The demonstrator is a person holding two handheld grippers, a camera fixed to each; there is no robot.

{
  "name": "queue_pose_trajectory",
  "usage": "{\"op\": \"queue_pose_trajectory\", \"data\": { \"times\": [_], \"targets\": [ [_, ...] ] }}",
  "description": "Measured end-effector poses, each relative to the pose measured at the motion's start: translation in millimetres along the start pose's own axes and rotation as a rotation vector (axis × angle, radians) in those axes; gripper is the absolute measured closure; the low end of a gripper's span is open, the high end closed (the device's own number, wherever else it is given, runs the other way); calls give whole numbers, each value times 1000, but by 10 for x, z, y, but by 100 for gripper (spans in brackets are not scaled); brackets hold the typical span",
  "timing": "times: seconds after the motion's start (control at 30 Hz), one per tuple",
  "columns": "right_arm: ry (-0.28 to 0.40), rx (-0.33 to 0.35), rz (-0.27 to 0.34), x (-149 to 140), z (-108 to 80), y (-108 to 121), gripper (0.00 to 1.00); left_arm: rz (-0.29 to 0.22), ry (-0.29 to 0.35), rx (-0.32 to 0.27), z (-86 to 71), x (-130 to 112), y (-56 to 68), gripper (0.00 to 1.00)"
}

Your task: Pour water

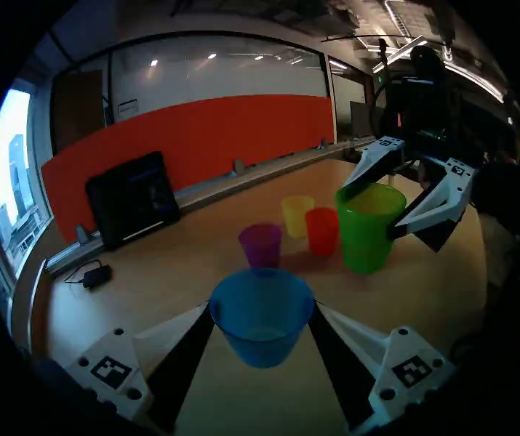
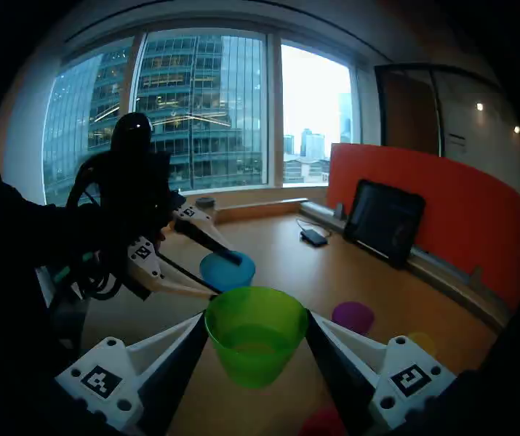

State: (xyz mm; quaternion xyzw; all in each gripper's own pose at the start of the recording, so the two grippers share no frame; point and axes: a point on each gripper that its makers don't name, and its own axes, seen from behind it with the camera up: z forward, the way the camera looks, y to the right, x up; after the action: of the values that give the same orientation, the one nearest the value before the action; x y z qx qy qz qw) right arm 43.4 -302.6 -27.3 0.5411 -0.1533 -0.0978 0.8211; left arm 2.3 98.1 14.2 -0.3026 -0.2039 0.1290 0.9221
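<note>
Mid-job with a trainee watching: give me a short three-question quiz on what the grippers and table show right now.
1. True or false: the left gripper is empty.
2. How many cups stand loose on the table? A two, B three, C five.
3. Which cup does the right gripper hold?
Key: 1 false, it grips the blue cup. 2 B: the purple cup, the yellow cup and the red cup. 3 the green cup.
</note>
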Motion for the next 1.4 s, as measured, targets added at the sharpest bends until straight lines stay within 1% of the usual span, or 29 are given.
{"op": "queue_pose_trajectory", "data": {
  "times": [0.2,0.5,0.8,1.0,1.4],
  "targets": [
    [-44,8,6,-161,55,-17,6,-4,-53,-20,60,-217,56,11],
    [-112,11,-5,-433,163,-47,6,11,-102,-45,137,-429,148,11],
    [-163,10,-11,-661,248,-48,6,23,-140,-66,163,-570,216,11],
    [-186,5,-10,-769,295,-42,6,31,-156,-69,192,-645,239,11],
    [-218,-4,-10,-923,357,-33,6,26,-169,-89,234,-723,309,11]
  ]
}}
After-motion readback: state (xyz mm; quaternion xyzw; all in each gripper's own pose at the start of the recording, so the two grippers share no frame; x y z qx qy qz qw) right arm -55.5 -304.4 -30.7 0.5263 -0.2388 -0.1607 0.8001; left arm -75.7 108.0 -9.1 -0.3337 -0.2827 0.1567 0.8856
